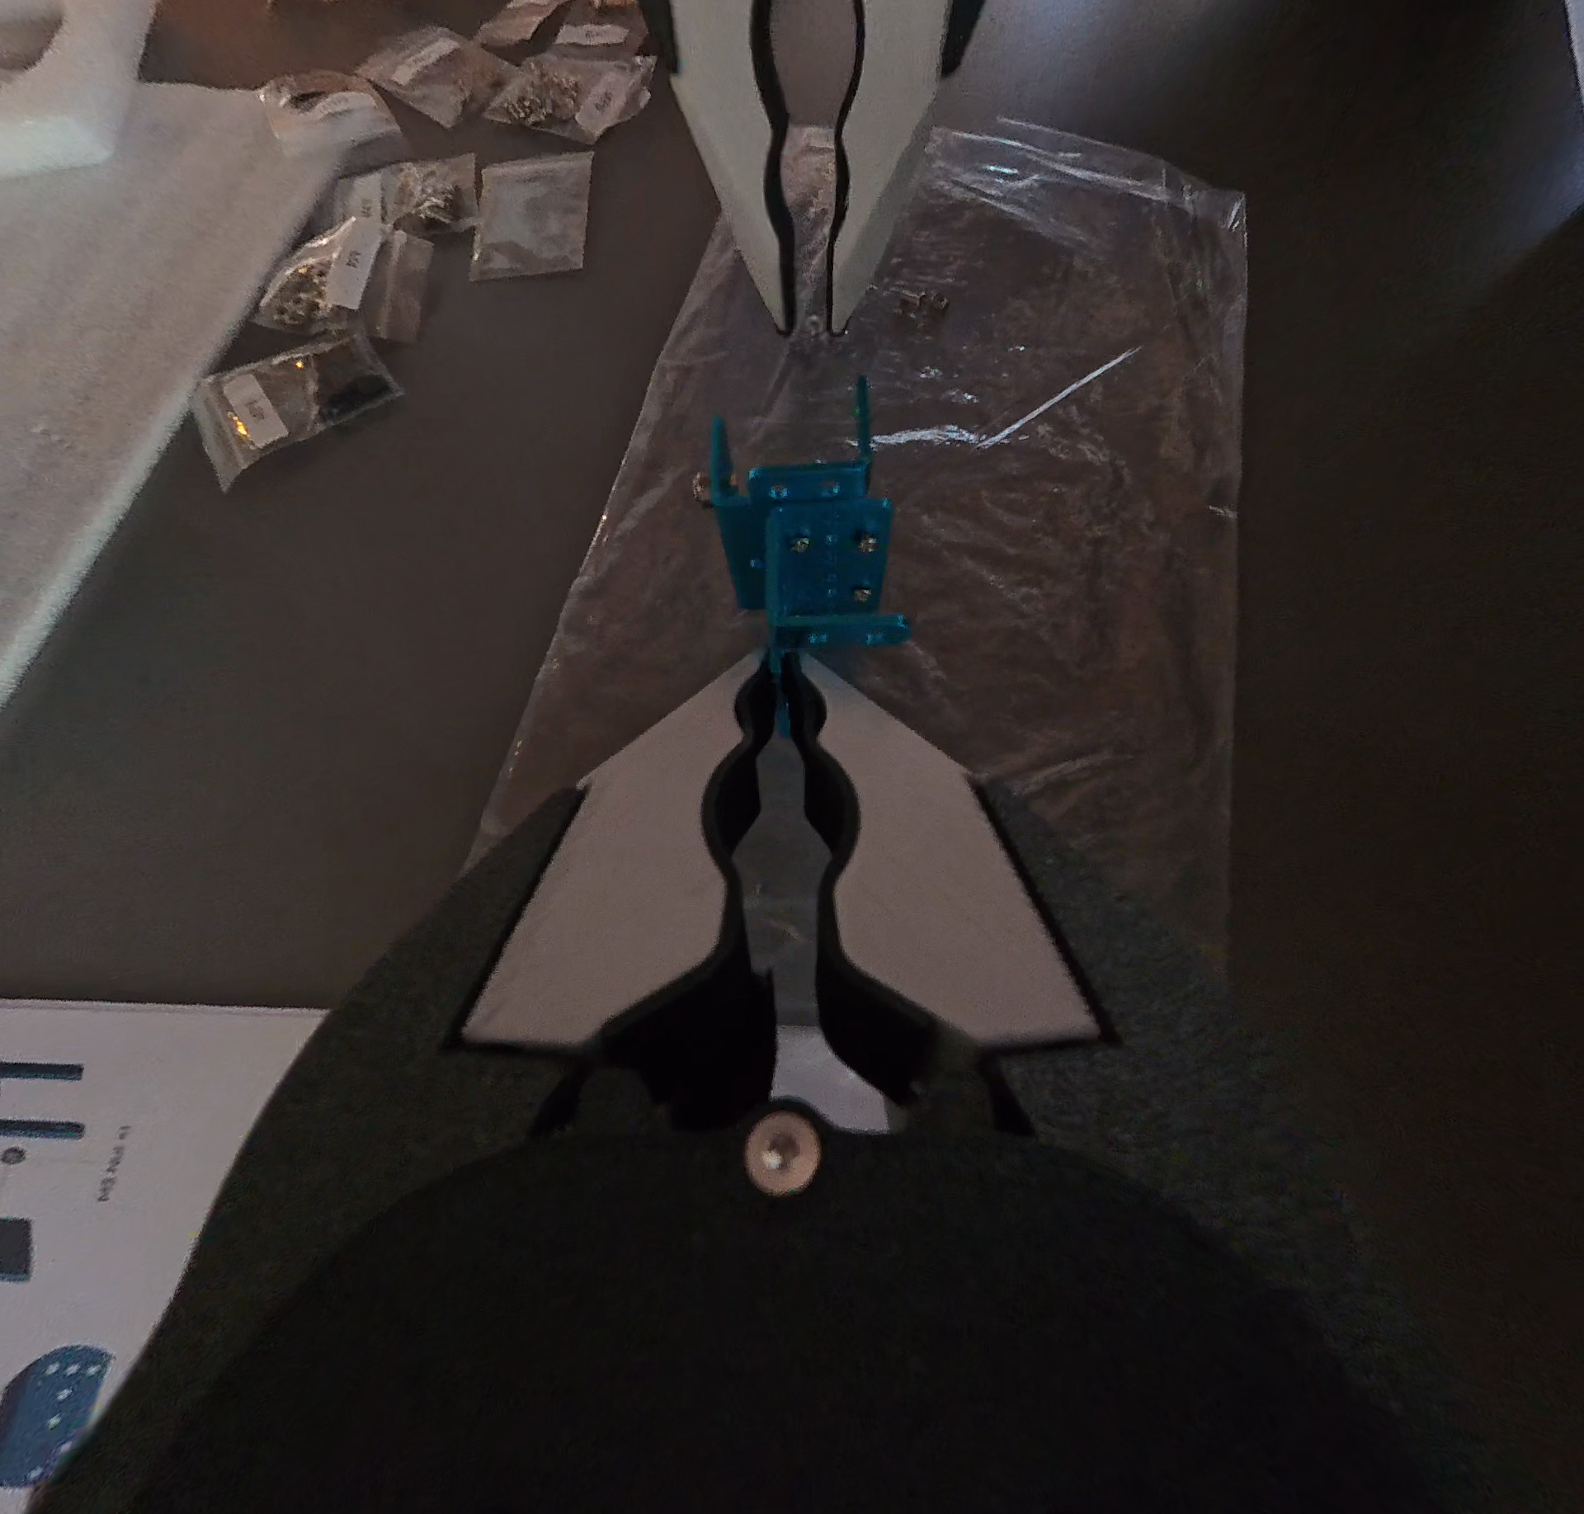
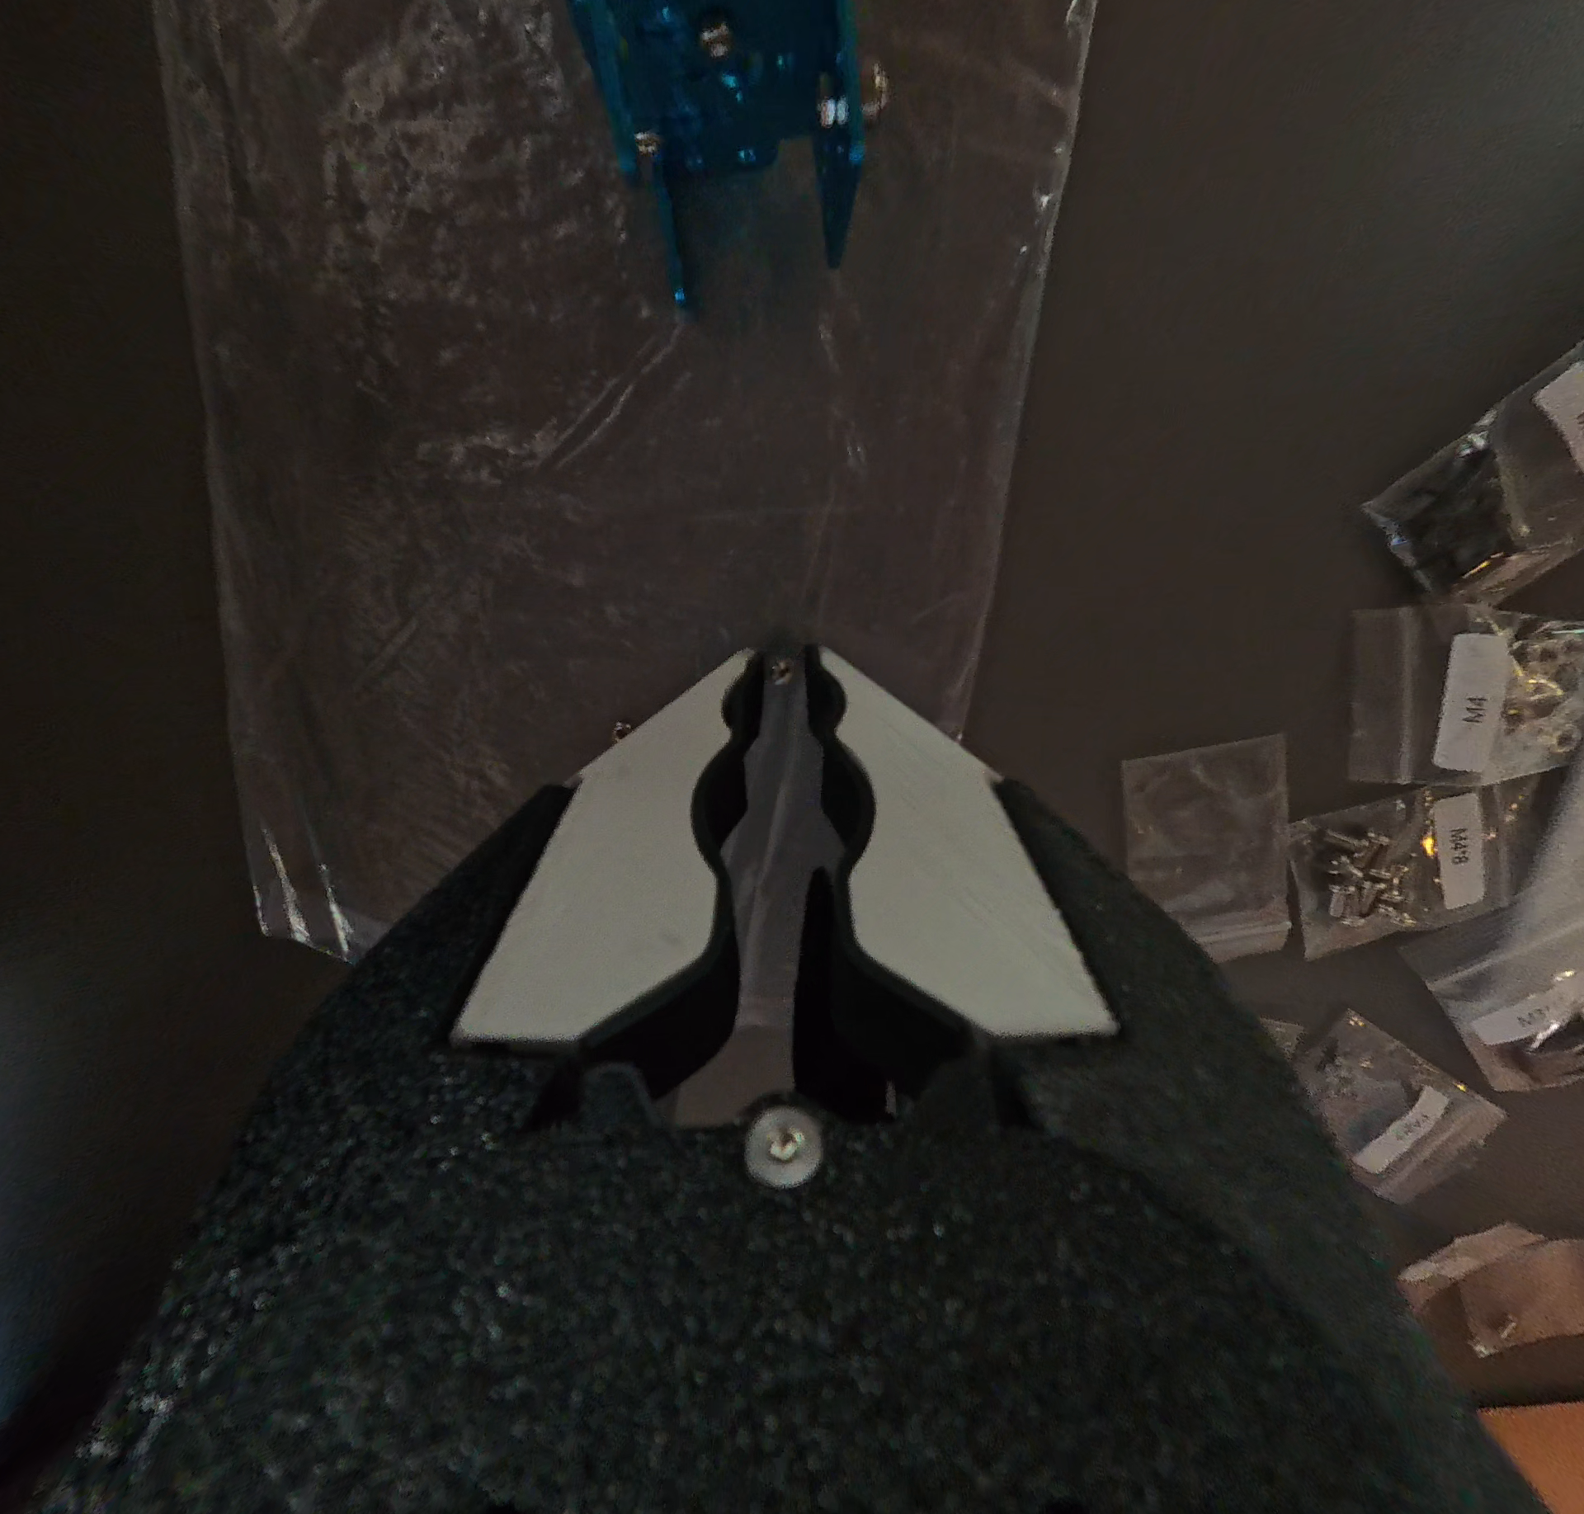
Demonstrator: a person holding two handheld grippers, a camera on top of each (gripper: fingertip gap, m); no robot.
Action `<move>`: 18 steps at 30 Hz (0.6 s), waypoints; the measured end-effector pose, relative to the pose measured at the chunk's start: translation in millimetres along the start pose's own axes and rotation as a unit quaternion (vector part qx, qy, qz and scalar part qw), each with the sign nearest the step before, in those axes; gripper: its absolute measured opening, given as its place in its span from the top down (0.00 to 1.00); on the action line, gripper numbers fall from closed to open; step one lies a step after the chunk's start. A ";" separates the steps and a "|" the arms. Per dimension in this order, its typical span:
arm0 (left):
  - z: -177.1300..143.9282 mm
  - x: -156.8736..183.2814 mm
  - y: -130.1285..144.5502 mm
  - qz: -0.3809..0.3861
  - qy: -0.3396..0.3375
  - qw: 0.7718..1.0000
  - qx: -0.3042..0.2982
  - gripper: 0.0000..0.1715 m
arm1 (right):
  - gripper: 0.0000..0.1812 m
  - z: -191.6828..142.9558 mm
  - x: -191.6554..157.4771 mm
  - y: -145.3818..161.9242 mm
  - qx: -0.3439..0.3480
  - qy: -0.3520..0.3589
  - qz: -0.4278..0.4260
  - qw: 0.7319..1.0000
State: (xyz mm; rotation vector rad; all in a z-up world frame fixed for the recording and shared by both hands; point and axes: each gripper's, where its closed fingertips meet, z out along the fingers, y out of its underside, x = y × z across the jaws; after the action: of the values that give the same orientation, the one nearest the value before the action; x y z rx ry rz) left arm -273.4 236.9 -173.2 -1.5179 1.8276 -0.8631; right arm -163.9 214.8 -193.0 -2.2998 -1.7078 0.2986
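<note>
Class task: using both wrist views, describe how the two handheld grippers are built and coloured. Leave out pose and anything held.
Both look alike. The left gripper and right gripper each have two pale grey wedge-shaped fingers tapering to a point, with wavy black inner edges. The fingers sit in a black, grainy-textured body with one silver screw at its centre. No cables, markings or sleeves show.

Colours and patterns, both wrist views.
Bracket (image 1: 810,556): bright blue metal, dotted with silver screws. Left hand-held gripper (image 1: 784,658): white fingers, black wavy inner edges, grainy black body; right hand-held gripper (image 2: 784,650) coloured the same. Bag (image 1: 1029,487): clear plastic, whitish crinkle marks and glints. Desk (image 1: 343,701): plain dark grey-brown. Packets (image 2: 1414,864): clear, white labels, silver and black contents. Foam (image 1: 103,213): white. Sheet (image 1: 129,1173): white with dark blue print.
</note>
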 end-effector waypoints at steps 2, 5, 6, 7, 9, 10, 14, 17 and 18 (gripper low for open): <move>-0.3 0.1 0.4 0.012 -0.007 1.000 -0.001 0.99 | 0.94 -4.3 0.3 -8.5 0.015 0.002 -0.005 1.000; -0.3 2.1 0.3 0.021 -0.009 1.000 -0.001 0.98 | 0.84 -15.7 -3.0 -46.8 0.109 0.008 -0.022 0.994; -0.2 3.8 0.6 0.020 -0.006 1.000 -0.002 0.94 | 0.79 -20.3 -4.2 -64.1 0.158 0.008 -0.022 0.987; 0.0 6.0 0.9 0.016 -0.002 1.000 -0.005 0.90 | 0.75 -23.0 -8.0 -77.4 0.198 -0.003 -0.018 0.980; 1.0 11.2 1.4 0.005 0.009 1.000 -0.009 0.84 | 0.65 -19.6 -11.6 -88.9 0.224 -0.027 -0.002 0.974; 1.8 12.9 2.1 0.004 0.011 1.000 -0.011 0.83 | 0.64 -16.3 -8.6 -91.7 0.229 -0.024 0.007 0.973; 4.8 11.3 3.5 0.007 -0.007 1.000 -0.020 0.71 | 0.73 -10.9 -3.3 -94.3 0.246 -0.015 0.008 0.969; 4.9 10.4 -4.1 -0.001 -0.009 1.000 -0.009 0.63 | 0.76 -12.8 -6.0 -94.4 0.250 -0.026 0.008 0.968; 4.8 9.2 -8.0 -0.003 -0.011 1.000 -0.002 0.62 | 0.76 -13.1 -5.6 -94.2 0.250 -0.024 0.007 0.968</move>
State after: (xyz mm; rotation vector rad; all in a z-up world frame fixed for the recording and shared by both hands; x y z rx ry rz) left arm -266.3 226.3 -170.2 -1.5293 1.8109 -0.8418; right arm -246.6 234.2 -149.8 -1.9423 -1.4296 0.7049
